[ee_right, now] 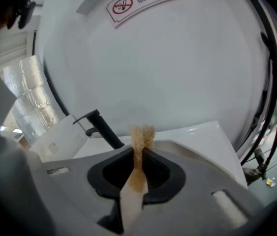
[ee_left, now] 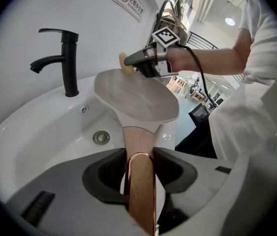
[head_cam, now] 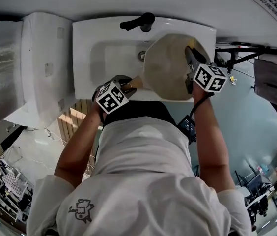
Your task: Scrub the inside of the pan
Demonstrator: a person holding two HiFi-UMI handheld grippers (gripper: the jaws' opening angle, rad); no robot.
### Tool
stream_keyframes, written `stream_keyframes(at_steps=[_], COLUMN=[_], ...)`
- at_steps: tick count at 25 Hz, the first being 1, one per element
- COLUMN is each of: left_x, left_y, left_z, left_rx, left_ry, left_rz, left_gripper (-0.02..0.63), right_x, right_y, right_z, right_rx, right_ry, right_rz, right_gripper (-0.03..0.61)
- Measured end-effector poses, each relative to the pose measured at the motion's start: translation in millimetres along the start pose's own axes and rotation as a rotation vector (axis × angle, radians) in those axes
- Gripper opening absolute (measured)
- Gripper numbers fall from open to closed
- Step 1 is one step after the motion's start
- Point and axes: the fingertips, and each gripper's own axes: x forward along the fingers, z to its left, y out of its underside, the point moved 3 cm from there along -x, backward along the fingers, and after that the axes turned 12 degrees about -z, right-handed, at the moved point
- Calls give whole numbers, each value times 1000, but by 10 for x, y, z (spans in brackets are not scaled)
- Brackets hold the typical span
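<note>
A cream pan [head_cam: 167,68] is held tilted over the white sink [head_cam: 104,58]. My left gripper [head_cam: 127,85] is shut on the pan's wooden handle [ee_left: 139,151], which runs straight between the jaws and ends in a copper tip. At the pan's [ee_left: 138,100] far rim, my right gripper [head_cam: 190,53] is shut on a yellow-brown sponge [ee_right: 139,149], squeezed thin between its pads. In the left gripper view the right gripper [ee_left: 134,61] presses the sponge [ee_left: 124,60] against the pan's upper edge.
A black faucet [head_cam: 141,21] stands at the back of the sink, with the drain [ee_left: 101,137] below the pan. A white unit [head_cam: 45,63] sits left of the sink. Black cables and a rack [head_cam: 239,55] are at the right, against the wall.
</note>
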Motion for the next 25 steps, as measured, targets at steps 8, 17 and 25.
stream_keyframes(at_steps=[8, 17, 25], left_x=[-15, -3, 15], left_y=[-38, -67, -50], left_z=[22, 32, 24], left_rx=[-8, 0, 12], left_ry=[25, 38, 41], left_rz=[12, 22, 47], left_gripper=[166, 166, 166], right_x=[412, 740, 756], right_y=[203, 393, 654], right_z=[-181, 258, 585], right_rx=[-93, -247, -229], right_ry=[38, -193, -361], right_rz=[97, 180, 239], right_gripper=[54, 52, 52])
